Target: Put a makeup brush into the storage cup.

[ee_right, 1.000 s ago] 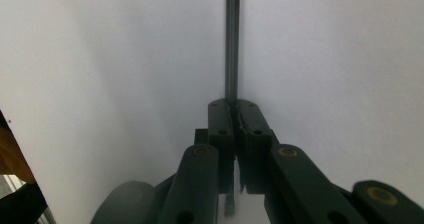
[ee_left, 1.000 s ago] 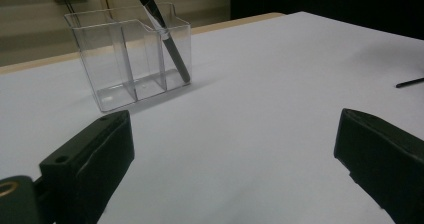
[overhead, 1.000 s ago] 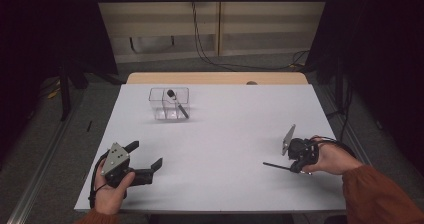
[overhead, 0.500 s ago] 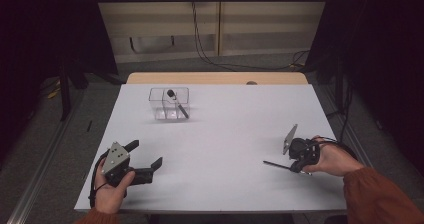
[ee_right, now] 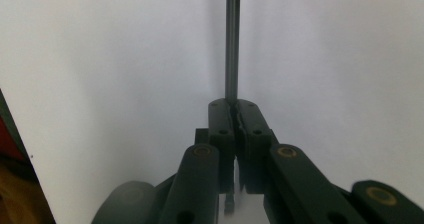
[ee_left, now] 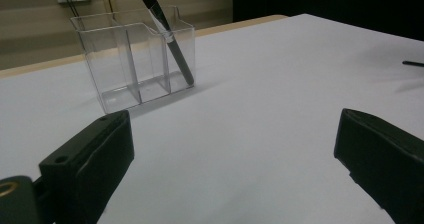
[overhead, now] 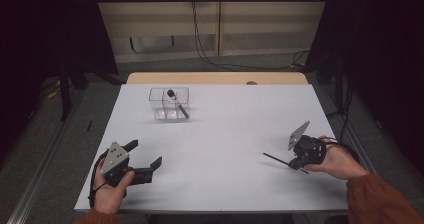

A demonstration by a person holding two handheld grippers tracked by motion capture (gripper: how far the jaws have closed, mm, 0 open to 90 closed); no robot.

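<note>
A thin, dark, straight stick (ee_right: 231,39) sits clamped between the closed jaws of the right gripper (overhead: 298,163), low over the near right part of the white table (overhead: 235,134), its long end pointing toward the middle. The left gripper (overhead: 148,155) rests at the near left, jaws wide apart and empty. A clear organizer (overhead: 169,104) farther back holds a black brush (overhead: 177,104) leaning inside.

Both grippers are black, the left gripper (overhead: 134,160) and right gripper (overhead: 299,160) each topped by a grey three-cornered plate (brass-coloured pivot pins); the sleeves (overhead: 385,201) are rust-orange.
</note>
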